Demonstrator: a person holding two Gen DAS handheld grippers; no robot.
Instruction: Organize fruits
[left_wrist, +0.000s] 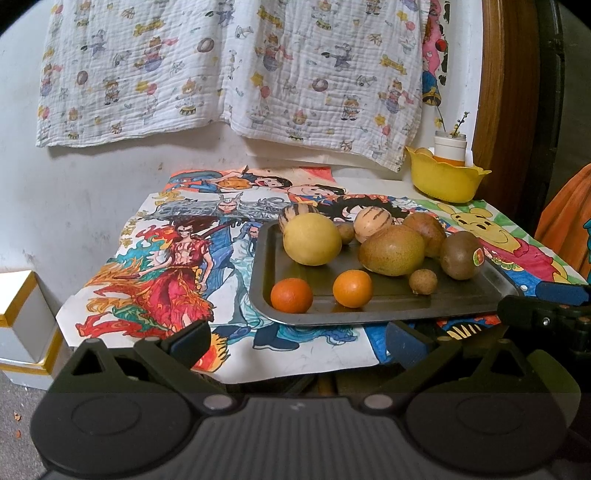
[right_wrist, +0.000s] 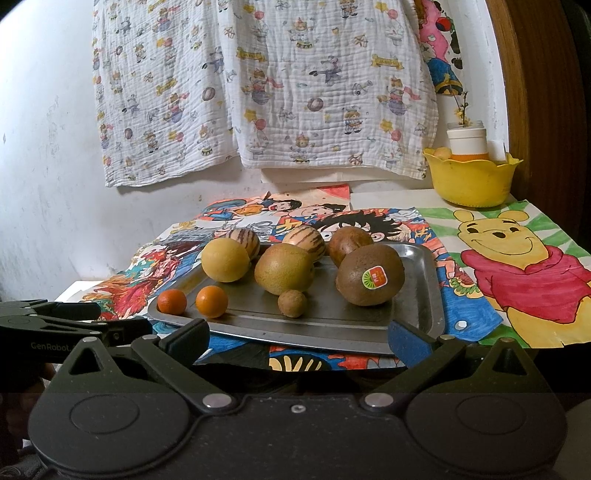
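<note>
A metal tray on the table holds several fruits: two small oranges, a yellow round fruit, a brownish-green pear, a stickered kiwi, a small brown longan, and two striped melons behind. My left gripper is open and empty, just short of the tray's front edge. My right gripper is open and empty at the tray's near edge.
A yellow basket with a white jar and a small fruit stands at the table's back right. Coloured cartoon drawings cover the table. A printed cloth hangs on the wall. A white box stands at the left.
</note>
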